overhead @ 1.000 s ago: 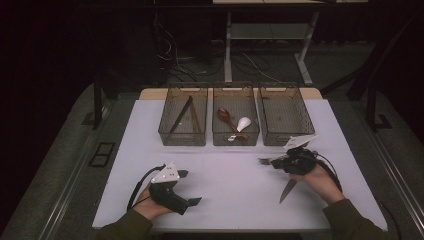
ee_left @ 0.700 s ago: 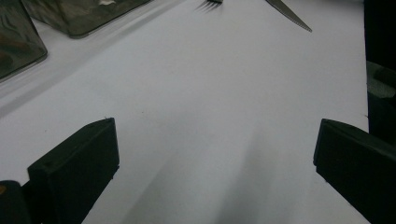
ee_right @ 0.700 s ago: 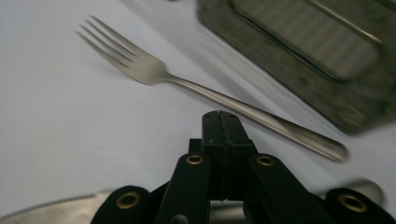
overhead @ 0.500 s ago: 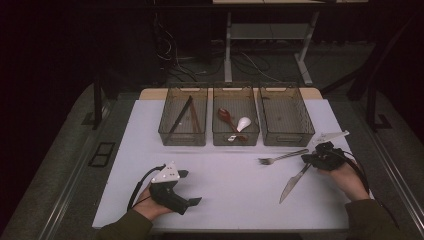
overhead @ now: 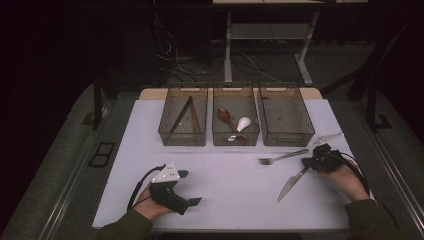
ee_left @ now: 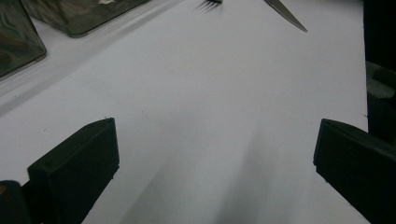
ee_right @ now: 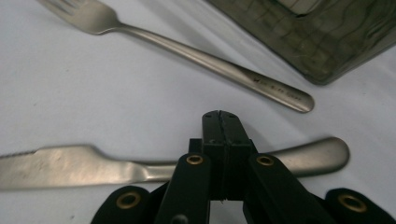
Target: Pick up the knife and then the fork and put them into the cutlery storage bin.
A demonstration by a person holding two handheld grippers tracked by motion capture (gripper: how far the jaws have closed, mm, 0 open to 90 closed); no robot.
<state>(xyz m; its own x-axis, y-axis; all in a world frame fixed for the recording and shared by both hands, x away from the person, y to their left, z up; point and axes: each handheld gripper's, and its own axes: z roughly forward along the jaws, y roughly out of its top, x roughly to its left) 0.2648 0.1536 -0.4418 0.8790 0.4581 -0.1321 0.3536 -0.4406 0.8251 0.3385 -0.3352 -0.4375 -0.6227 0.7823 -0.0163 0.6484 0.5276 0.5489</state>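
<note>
Right claw (ee_right: 221,122) closed above knife (ee_right: 70,165) handle; high view hides this.

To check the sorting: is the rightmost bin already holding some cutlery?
No, the rightmost bin has a bare floor; the fork and knife lie on the table.

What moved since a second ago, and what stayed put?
The right gripper slid toward the table's right edge, uncovering the fork. Its jaws are shut above the knife handle, holding nothing. The knife and fork lie where they were. The left gripper stayed in place, jaws open and empty. The three bins and their contents did not change.
</note>
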